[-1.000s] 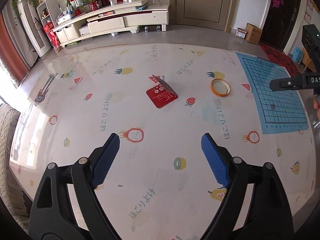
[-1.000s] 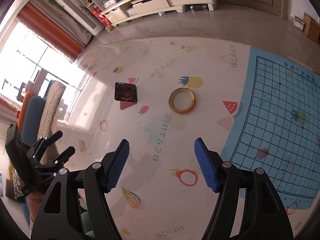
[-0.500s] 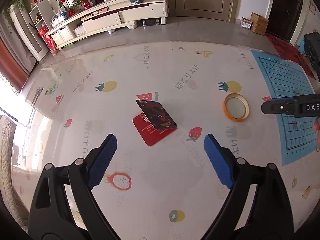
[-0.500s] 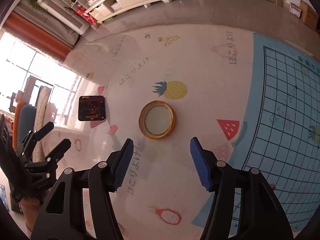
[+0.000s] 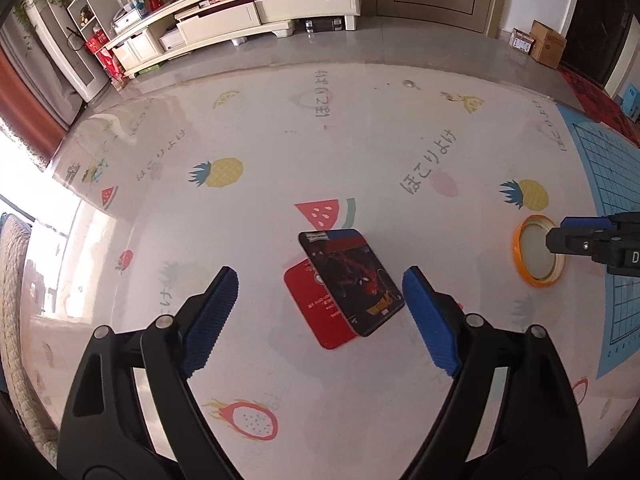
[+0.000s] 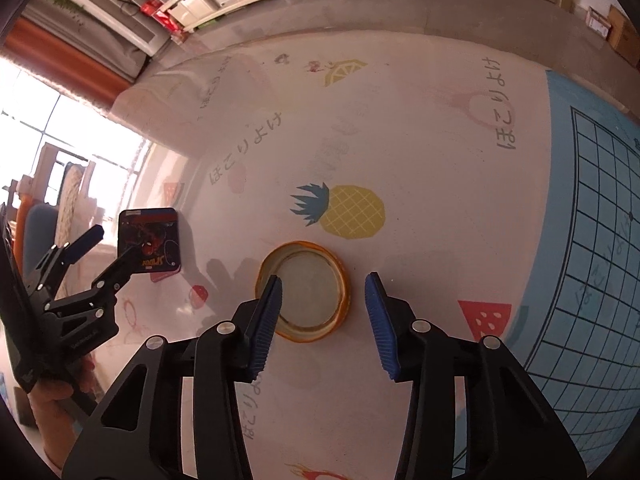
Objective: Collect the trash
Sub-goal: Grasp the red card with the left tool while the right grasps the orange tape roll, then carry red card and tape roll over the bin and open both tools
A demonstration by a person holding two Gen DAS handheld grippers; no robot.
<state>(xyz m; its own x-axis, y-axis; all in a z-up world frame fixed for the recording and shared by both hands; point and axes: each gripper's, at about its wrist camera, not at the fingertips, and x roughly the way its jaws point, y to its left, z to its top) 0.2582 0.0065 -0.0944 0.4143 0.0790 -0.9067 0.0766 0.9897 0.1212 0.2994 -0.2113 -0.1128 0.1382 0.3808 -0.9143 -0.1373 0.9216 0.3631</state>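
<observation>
Fruit-print table cover [image 5: 360, 128] lies mostly bare around two pieces of trash. Left gripper [image 5: 316, 312] hangs over a dark card packet [image 5: 352, 280] propped on a red card [image 5: 316, 312], its jaws wide though narrowing, touching nothing. Right gripper [image 6: 324, 320], jaws closing, straddles an orange lid [image 6: 305, 290]; contact is unclear. A blue grid mat [image 6: 592, 220] runs past the right frame edge.

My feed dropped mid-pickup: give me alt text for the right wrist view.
The right gripper hangs open over an orange jar lid lying rim-up on the fruit-print table cover, jaws just closing, not yet gripping. At far left, the left gripper reaches toward a dark card packet.
</observation>
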